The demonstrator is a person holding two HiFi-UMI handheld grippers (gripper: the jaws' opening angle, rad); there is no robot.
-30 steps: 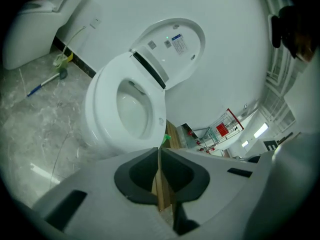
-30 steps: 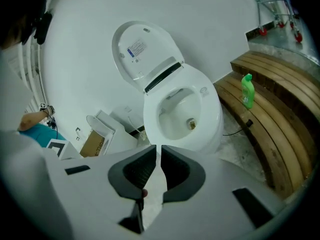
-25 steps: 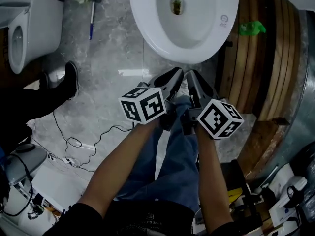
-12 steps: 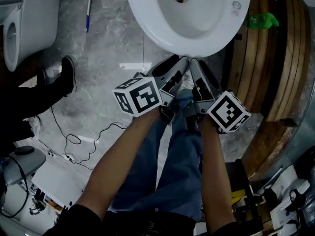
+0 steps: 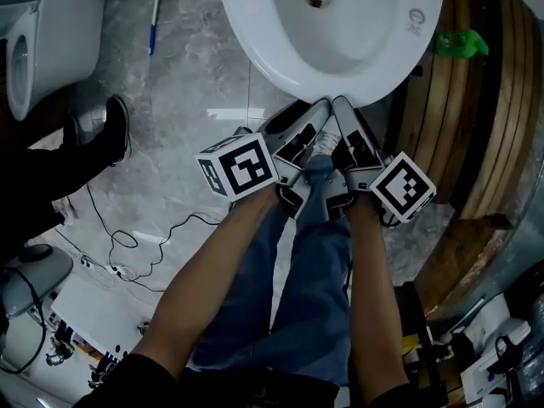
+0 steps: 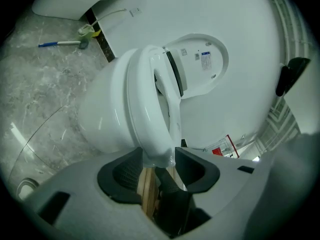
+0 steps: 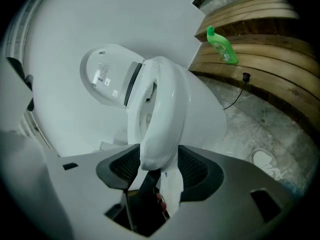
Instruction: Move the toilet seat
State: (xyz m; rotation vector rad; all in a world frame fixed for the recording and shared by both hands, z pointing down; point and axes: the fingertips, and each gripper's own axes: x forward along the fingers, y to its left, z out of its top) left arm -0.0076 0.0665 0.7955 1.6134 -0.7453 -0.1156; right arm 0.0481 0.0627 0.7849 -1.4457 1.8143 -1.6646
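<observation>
The white toilet [image 5: 255, 24] fills the top of the head view, its seat [image 5: 336, 79] lying down on the bowl. The lid [image 6: 200, 64] stands raised behind it. Both grippers meet at the bowl's front edge. My left gripper [image 5: 313, 109] has just been opening its jaws, and the front tip of the seat [image 6: 157, 149] sits between the pads without being squeezed. My right gripper [image 5: 347, 113] has also just been opening, and the same front tip of the seat [image 7: 160, 149] reaches down between its pads. Each gripper's marker cube points back at my arms.
Curved wooden steps [image 5: 484, 100] run along the right, with a green bottle [image 5: 452, 42] on them. A second white fixture [image 5: 34, 41] stands at the far left beside a person's dark shoe [image 5: 110, 126]. A blue-handled stick [image 5: 154, 25] and a thin cable [image 5: 127, 245] lie on the marble floor.
Both grippers have gone from shut, just short of the bowl, to open at its front rim. They have sunk a little and rolled, and their tips now straddle the seat's front edge.
</observation>
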